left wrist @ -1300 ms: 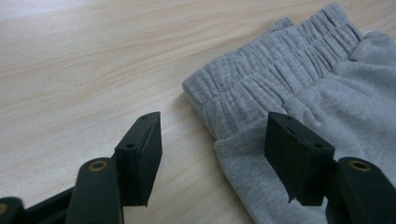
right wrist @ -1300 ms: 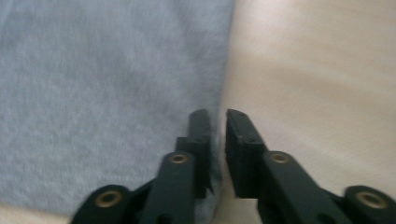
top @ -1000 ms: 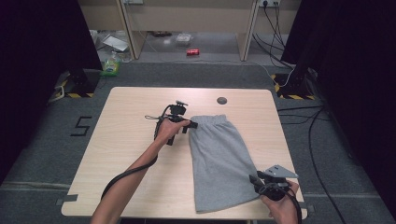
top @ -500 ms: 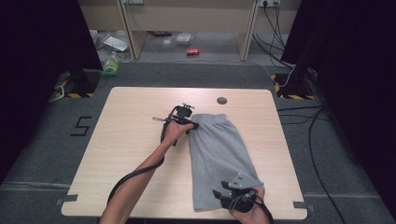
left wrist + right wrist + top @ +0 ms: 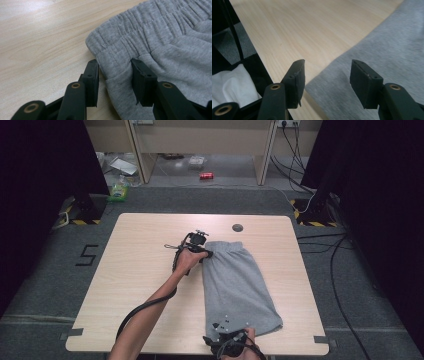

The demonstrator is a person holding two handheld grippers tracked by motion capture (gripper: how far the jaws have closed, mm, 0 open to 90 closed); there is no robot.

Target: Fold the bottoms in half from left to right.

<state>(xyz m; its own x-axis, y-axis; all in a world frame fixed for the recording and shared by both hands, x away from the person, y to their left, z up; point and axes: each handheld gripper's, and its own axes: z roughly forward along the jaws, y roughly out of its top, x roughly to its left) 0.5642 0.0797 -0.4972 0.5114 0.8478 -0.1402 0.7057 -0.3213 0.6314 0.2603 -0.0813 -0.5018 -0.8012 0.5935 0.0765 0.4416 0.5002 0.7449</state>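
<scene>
Our right hand-held gripper [image 5: 231,340] sits at the near edge of the table [image 5: 145,270], its jaws spread and just now widening, with nothing pinched; in the right gripper view [image 5: 325,80] they hang above the near corner of the grey shorts [image 5: 387,55] and the bare wood beside it. From there we follow the grey shorts [image 5: 237,285] lying flat, running from the near edge toward the middle of the table, right of centre, waistband at the far end. At that far end our left hand-held gripper [image 5: 202,251] pinches the left corner of the elastic waistband [image 5: 130,35], fabric bunched between its pads [image 5: 115,75].
</scene>
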